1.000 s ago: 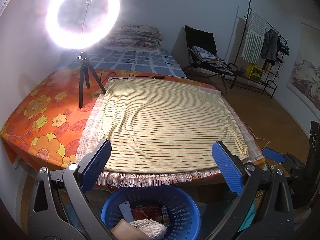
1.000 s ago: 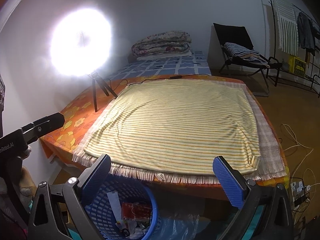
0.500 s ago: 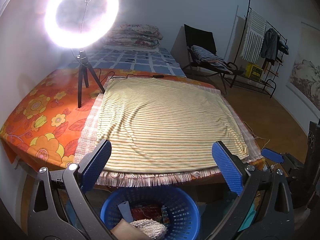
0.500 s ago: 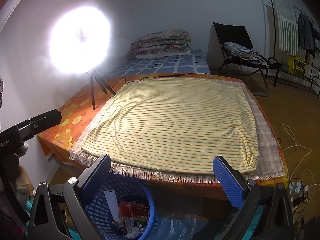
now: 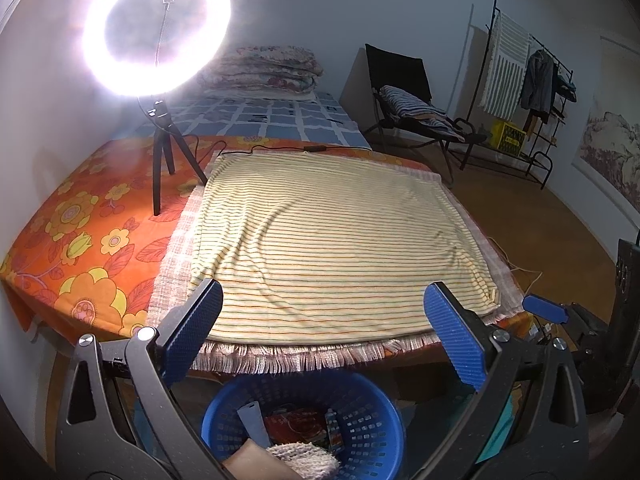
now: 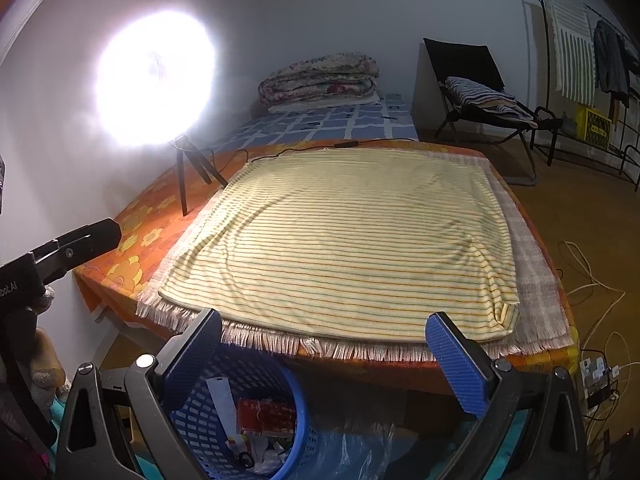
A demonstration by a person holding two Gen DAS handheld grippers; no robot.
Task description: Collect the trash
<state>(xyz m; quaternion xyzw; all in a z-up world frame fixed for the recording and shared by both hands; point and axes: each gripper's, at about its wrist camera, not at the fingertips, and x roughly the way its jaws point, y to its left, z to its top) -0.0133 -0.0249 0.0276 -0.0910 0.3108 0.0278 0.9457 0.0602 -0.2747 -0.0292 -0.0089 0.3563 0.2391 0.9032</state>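
The left claw is spread wide with nothing between its blue pads; the right claw is spread wide too and holds nothing; both hang in the air just in front of the bed.

A blue basket sits on the floor below the near edge of the bed; in the left view it is right under the left claw, and in the right view it is low and to the left, partly behind the right claw's left finger. The trash is inside the basket; there is a red packet, a long white strip and some small white scraps at the bottom; a fuzzy cream thing lies at the near side of the basket.

A yellow striped cloth is spread flat on the bed, on top of a pale cloth with a fringe that hangs over the near edge; the orange flower sheet shows on the left.

A bright ring light stands on a small black tripod on the orange sheet, left of the striped cloth; a folded quilt lies at the far end of the bed; a black chair and a clothes rack stand by the far wall; in the right view, white cables lie on the floor to the right of the bed.
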